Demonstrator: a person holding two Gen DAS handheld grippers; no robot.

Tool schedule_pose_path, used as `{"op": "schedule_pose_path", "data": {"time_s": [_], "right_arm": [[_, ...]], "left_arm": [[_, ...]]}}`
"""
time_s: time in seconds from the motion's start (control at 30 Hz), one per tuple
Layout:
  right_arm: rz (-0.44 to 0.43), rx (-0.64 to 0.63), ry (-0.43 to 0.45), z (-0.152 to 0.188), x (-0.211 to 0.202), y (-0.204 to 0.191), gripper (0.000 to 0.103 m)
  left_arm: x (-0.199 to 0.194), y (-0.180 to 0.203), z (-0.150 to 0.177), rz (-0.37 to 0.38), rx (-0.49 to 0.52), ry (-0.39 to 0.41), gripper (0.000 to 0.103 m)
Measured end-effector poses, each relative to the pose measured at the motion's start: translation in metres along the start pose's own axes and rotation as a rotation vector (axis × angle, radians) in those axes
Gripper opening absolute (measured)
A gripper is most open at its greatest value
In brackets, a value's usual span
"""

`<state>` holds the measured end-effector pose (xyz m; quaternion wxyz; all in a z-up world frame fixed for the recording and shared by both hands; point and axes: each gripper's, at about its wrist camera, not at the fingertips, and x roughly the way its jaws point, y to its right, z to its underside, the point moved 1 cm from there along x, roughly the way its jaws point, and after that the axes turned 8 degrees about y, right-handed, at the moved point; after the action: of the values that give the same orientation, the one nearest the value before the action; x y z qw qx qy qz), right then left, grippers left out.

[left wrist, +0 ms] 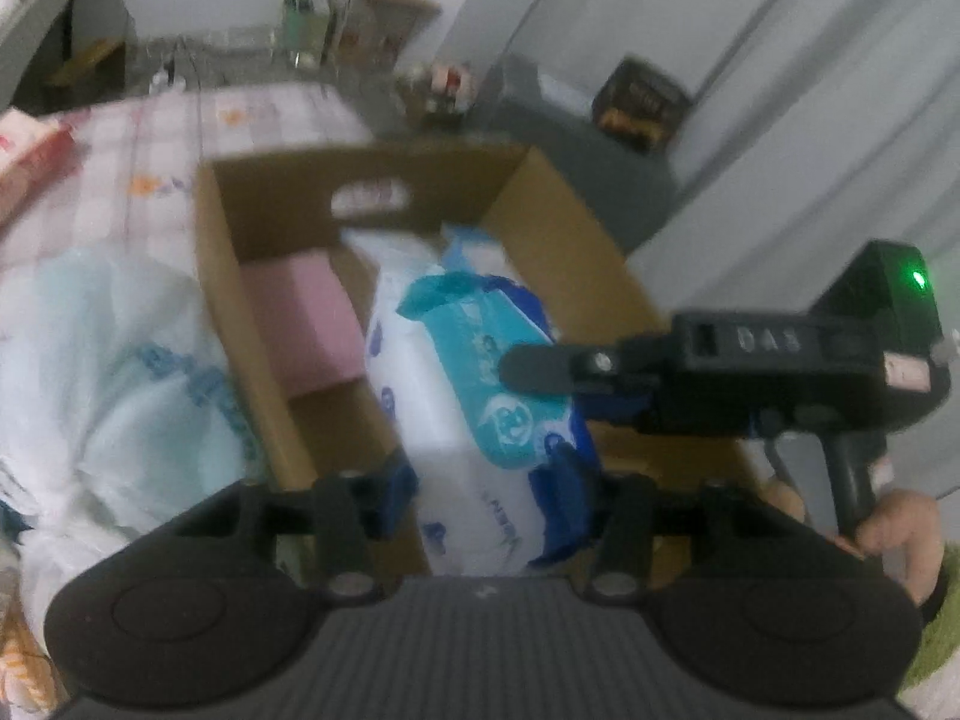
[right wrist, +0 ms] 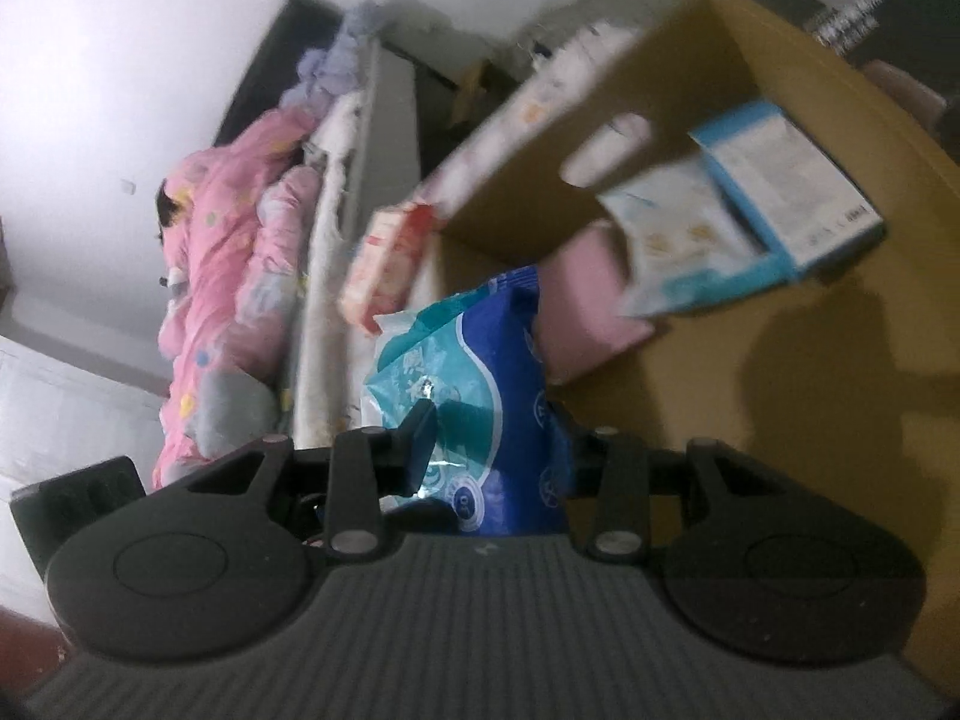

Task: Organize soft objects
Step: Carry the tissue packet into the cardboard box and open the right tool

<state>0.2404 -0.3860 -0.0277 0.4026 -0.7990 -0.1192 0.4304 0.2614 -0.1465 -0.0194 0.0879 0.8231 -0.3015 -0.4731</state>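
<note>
A soft white, teal and blue pack (left wrist: 438, 420) hangs over an open cardboard box (left wrist: 570, 222) on the bed. My left gripper (left wrist: 483, 486) is shut on its near end, with a blue pad pressed against each side. From the right, my right gripper (left wrist: 540, 384) is shut on the same pack, one black finger lying across its teal top. In the right wrist view the pack (right wrist: 480, 360) fills the right gripper (right wrist: 498, 444), and the far finger is hidden behind it. Inside the box (right wrist: 690, 48) lie a pink block (right wrist: 588, 300), a pale pack (right wrist: 672, 240) and a blue carton (right wrist: 792, 198).
A big pale plastic bag (left wrist: 120, 372) lies left of the box on the checked bedspread (left wrist: 180, 120). A red-and-white pack (right wrist: 390, 258) sits beyond it, and a pink quilt (right wrist: 222, 270) is piled at the headboard. A grey cabinet (left wrist: 570, 138) stands to the right. A hand (left wrist: 900, 528) holds the right gripper's handle.
</note>
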Motion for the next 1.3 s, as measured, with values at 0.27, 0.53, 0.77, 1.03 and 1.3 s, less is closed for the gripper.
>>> {"op": "schedule_pose_path", "data": {"time_s": [0.27,0.53,0.77,1.03,1.3], "right_arm": [[0.16,0.018,-0.133,0.01,0.074,0.065,0.039],[0.19,-0.018,-0.136,0.022,0.09,0.056,0.038],[0.202,0.015,-0.174,0.024,0.087,0.052,0.053],[0.252,-0.016,-0.155,0.04,0.103,0.039,0.044],[0.266,0.017,-0.067,0.038,0.127,0.029,0.042]], "left_arm": [[-0.003,-0.003,0.006,-0.032,0.055,0.006,0.055],[-0.06,-0.011,0.011,-0.045,0.063,0.103,0.057],[-0.107,-0.055,0.029,-0.112,0.02,0.16,0.059],[-0.135,-0.116,0.059,-0.185,-0.059,0.189,0.059],[-0.164,-0.171,0.096,-0.278,-0.139,0.24,0.06]]}}
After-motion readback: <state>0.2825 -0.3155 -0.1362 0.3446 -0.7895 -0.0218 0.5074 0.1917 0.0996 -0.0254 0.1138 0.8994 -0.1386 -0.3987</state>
